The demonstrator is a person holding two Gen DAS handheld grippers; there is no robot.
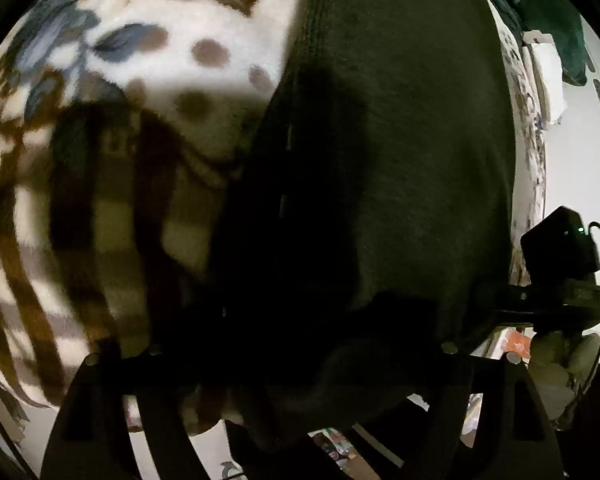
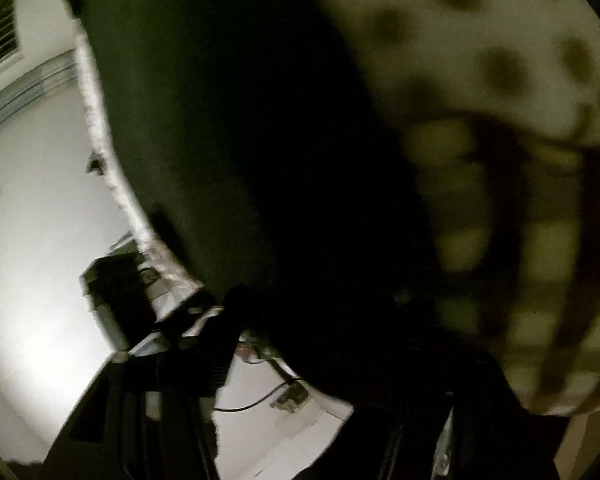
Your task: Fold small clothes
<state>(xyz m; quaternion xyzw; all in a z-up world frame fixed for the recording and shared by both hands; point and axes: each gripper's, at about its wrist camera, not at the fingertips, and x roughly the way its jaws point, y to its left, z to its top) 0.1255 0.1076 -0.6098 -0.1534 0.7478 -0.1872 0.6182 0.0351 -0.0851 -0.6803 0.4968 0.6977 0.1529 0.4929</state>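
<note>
Dark green knit cloth [image 1: 400, 160] fills the middle of the left wrist view, lying just ahead of the left gripper [image 1: 300, 364] and draping back over its frame. Its ribbed weave is sharp there; a straight edge runs up the frame beside a cream fleece blanket [image 1: 204, 12] printed with brown dots, blue leaves and brown stripes, on which the garment rests.

Both left fingers are lost in deep shadow under the cloth, so the frame does not settle whether the jaws stand spread or pinch the fabric.

Beyond the garment's right side, the left view alone shows the other handheld gripper [image 1: 560, 276], a black unit with a small green light and a cable, and the person's hand [image 1: 556, 364] curled under it. Farther off on that side lie white papers or folded items [image 1: 544, 76] and a darker teal cloth [image 1: 548, 8].

From the right wrist, blurred, the same green cloth [image 2: 188, 128] hangs close over the right gripper [image 2: 300, 360], hiding its fingertips; its jaw state cannot be told. Dotted blanket [image 2: 480, 40] lies to the right. Only this view shows the blanket's pale fringe edge [image 2: 100, 120], a white wall with a vent [image 2: 0, 44], and the left-hand unit [image 2: 120, 292] at lower left.
</note>
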